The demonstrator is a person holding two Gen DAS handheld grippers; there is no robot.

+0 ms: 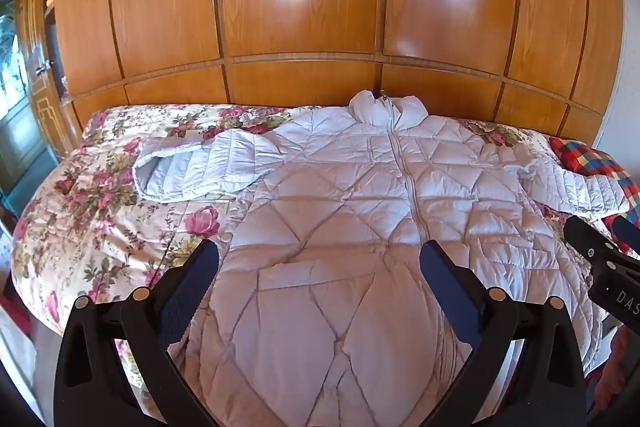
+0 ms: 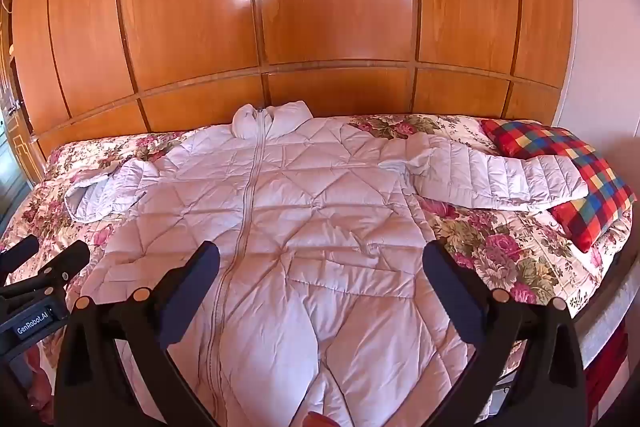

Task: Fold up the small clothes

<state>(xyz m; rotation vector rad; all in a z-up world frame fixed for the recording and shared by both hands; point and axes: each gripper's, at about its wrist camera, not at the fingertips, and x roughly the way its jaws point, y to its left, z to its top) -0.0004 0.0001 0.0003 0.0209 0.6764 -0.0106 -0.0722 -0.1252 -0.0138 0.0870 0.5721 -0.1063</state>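
Floral bedspread (image 2: 500, 247) spread ahead below fingers; plaid cushion (image 2: 560, 167) far right; glossy wooden panelling (image 1: 300, 7) straight beyond.

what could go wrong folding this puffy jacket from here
The white quilted jacket is slippery and puffy, so folds may spring open. Its right sleeve lies on the plaid pillow and might drag it. Its hem hangs over the bed edge by both open grippers, so it may slide off.

The jacket (image 1: 340, 195) is white quilted cloth, puffy, with a faint sheen; the bedspread (image 1: 100, 211) under it is matt stitched floral cloth. The wardrobe (image 1: 300, 7) behind is glossy varnished wood (light glares off it). The checked cushion (image 2: 560, 171) looks soft and woven, and both grippers' fingers (image 2: 452, 287) matt black plastic
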